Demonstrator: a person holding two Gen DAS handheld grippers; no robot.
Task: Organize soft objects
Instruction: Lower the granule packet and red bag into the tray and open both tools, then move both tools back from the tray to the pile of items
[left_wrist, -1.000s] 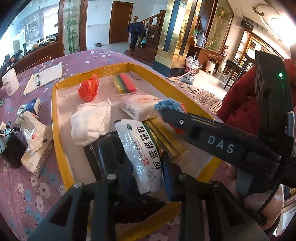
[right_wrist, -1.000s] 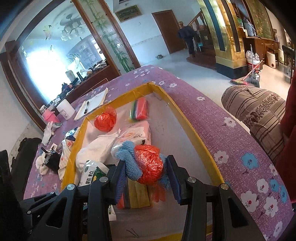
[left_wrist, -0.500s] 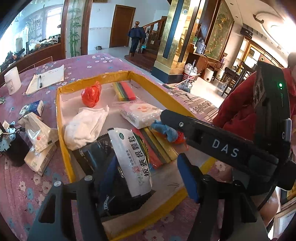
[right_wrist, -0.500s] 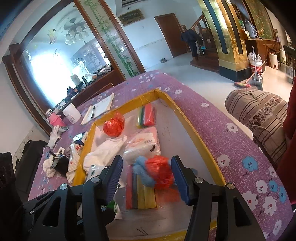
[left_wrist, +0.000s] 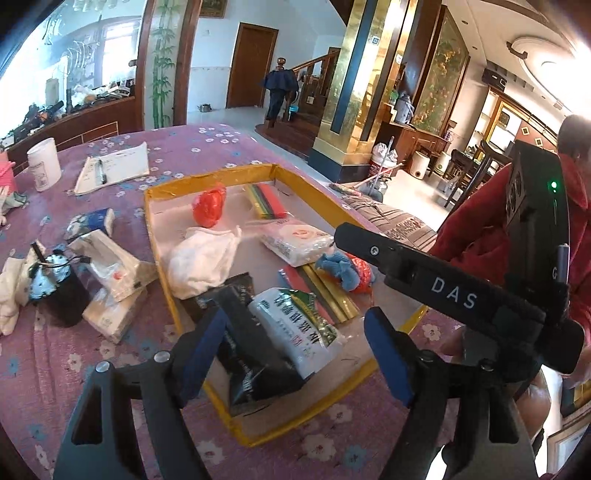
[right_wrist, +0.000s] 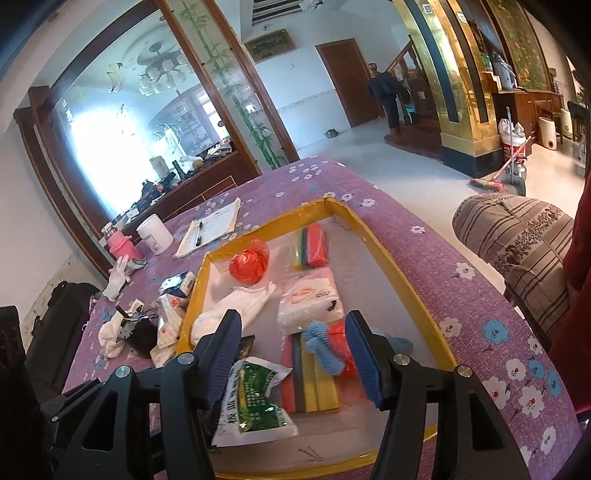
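Both tongs, left (left_wrist: 295, 343) and right (right_wrist: 293, 354), are spreading and empty now, having let go a second ago: sachet (left_wrist: 295, 328) at the tray's (left_wrist: 157, 236) six o'clock, blue-red bundle (right_wrist: 327, 345) at four, so two items look placed.

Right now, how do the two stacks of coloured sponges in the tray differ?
The near stack lies by the tray's front end, with a blue cloth and red mesh bundle on its far end. The far stack lies near the tray's back wall, nothing on it, and looks smaller. Both are striped, flat and wrapped in clear plastic.
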